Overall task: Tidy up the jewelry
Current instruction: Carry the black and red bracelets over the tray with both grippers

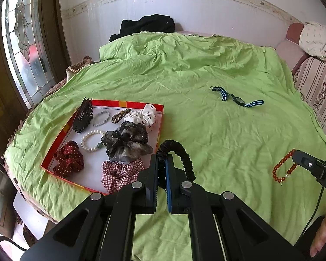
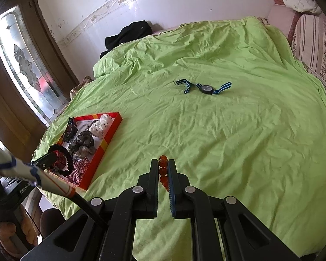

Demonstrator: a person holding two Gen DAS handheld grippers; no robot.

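On the wrinkled lime-green bedsheet (image 1: pixel 206 134) lies a shallow red-walled cardboard tray (image 1: pixel 160 117) with a white floor, crowded with soft hair things: a sheer black-grey organza scrunchie (image 1: pixel 125 141), a dark red dotted scrunchie (image 1: pixel 68 158), a red-checked gingham scrunchie (image 1: pixel 119 174), a white cherry-print scrunchie (image 1: pixel 145 115), a black toothed claw clip (image 1: pixel 83 117) leaning on the far-left wall, and two pearl bracelets (image 1: pixel 91 140). The left gripper (image 1: pixel 162 163) is clamped narrow on a black ruched elastic hair tie (image 1: pixel 180 152), whose loop arches out to the right of the fingertips, just beside the tray's near right corner. The right gripper (image 2: pixel 163 167) pinches an amber bead bracelet (image 2: pixel 163 169), a row of its glossy round beads caught between the pads, the top bead poking past the tips; in the left wrist view its loop hangs from that gripper over the sheet. Well apart, mid-bed, rests a wristwatch (image 2: pixel 205 88) with a blue-striped fabric strap.
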